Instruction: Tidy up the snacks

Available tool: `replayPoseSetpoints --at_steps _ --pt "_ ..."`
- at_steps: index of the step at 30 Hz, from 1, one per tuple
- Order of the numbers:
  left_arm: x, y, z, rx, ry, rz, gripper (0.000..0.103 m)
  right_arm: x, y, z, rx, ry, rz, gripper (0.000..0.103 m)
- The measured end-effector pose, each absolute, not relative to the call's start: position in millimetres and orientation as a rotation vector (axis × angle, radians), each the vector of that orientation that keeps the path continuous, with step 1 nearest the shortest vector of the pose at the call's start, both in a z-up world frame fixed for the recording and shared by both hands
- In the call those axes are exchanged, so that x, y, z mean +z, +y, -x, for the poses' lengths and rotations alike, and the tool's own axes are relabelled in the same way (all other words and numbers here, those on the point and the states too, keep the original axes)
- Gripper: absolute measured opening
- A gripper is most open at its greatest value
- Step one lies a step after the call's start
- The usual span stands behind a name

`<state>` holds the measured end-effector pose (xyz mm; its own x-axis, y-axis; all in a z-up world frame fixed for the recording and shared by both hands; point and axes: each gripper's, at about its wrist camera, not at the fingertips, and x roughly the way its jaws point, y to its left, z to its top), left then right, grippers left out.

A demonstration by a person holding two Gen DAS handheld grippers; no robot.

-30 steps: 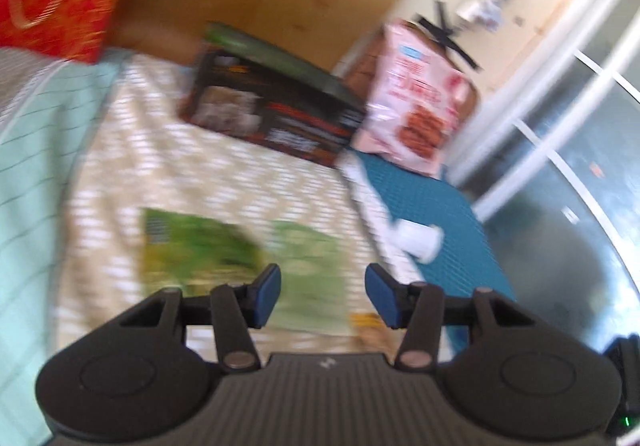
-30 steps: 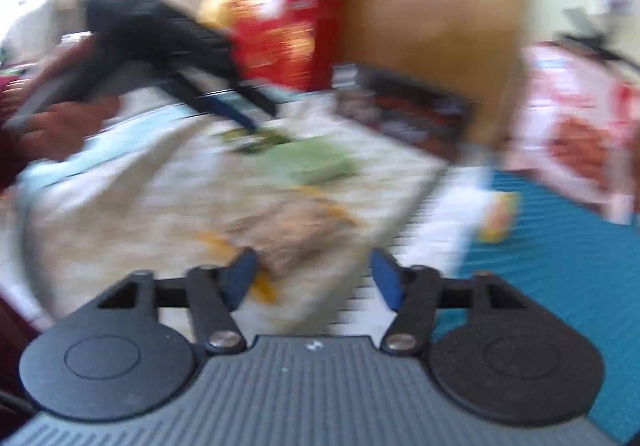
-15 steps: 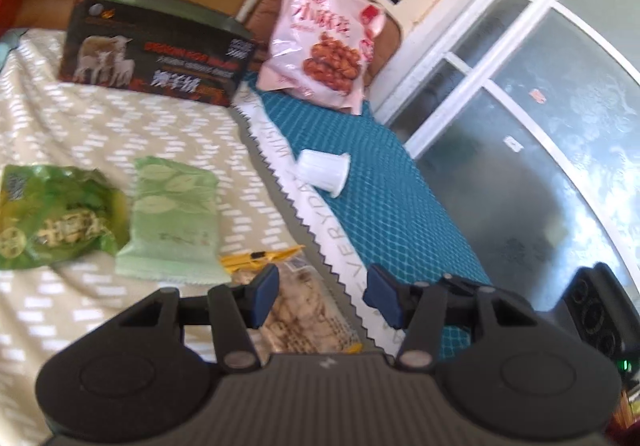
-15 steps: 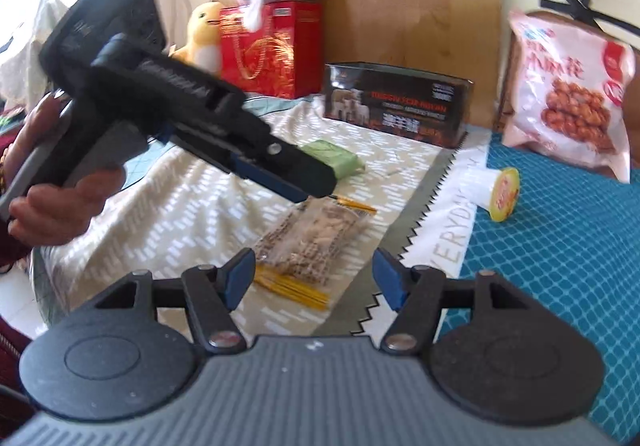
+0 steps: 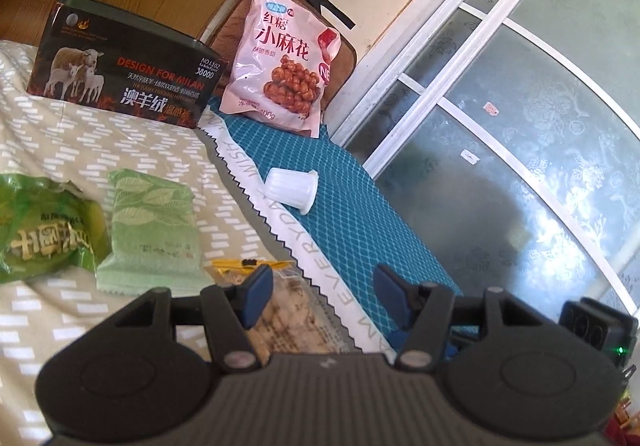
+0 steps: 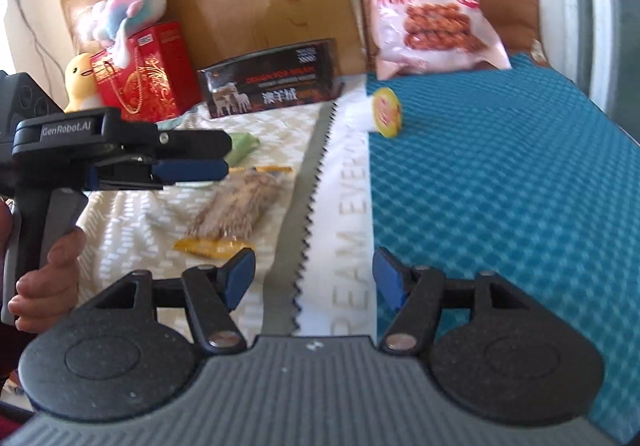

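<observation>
Hovering, both empty: left tongs [image 5: 320, 296] and right tongs [image 6: 314, 278] gape wide. Clear snack pack [image 6: 236, 212] lies near-left on beige cloth, jelly cup [image 5: 292, 188] farther right. Risk: slick wrapper slipping or cloth bunching during pinch.

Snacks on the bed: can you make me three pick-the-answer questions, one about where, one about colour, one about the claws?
1. Where does the jelly cup lie?
A. on the teal mat
B. on the black box
C. in a claw

2. What colour is the big bag leaning at the back?
A. blue
B. pink
C. black

3. How are the left claw and right claw?
A. both shut on snacks
B. one open, one shut
C. both open and empty

Answers: 1 A, the cup lies on its side on the teal weave; 2 B, its wrapper is pink; 3 C, each claw's blue pads stand apart with nothing between.
</observation>
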<state>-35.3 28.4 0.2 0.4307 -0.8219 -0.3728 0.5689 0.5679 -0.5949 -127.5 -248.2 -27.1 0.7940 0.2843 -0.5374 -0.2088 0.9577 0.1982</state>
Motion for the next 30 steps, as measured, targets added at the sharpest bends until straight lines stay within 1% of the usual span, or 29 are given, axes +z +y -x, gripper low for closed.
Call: replayPoseSetpoints --at_steps 2,4,8,18,21,23,28,30 --pt "-0.2 28.3 35.6 -0.890 0.696 0.405 0.058 -28.5 -247.9 135.8 0.250 0.602 -0.129 0.068" --pt "-0.2 27.6 36.6 -0.877 0.693 0.394 0.061 -28.9 -246.2 143.6 0.238 0.602 -0.126 0.069" --pt "-0.2 26.8 38.9 -0.839 0.687 0.370 0.066 -32.3 -243.2 155.8 0.243 0.596 -0.117 0.074" --pt "-2.6 24.9 37.8 -0.780 0.708 0.326 0.067 -38.9 -250.4 169.5 0.254 0.542 -0.179 0.081" --pt "-2.7 24.3 38.3 -0.779 0.707 0.319 0.067 -39.3 -250.0 170.7 0.258 0.536 -0.184 0.086" --pt "-2.3 24.3 39.3 -0.780 0.702 0.315 0.067 -40.2 -250.7 171.9 0.266 0.533 -0.190 0.093" --pt "-1.3 27.5 39.7 -0.793 0.686 0.331 0.067 -44.1 -253.7 171.6 0.296 0.507 -0.232 0.103" --pt "-1.8 27.6 38.7 -0.798 0.692 0.339 0.067 -45.3 -251.7 171.3 0.300 0.497 -0.227 0.103"
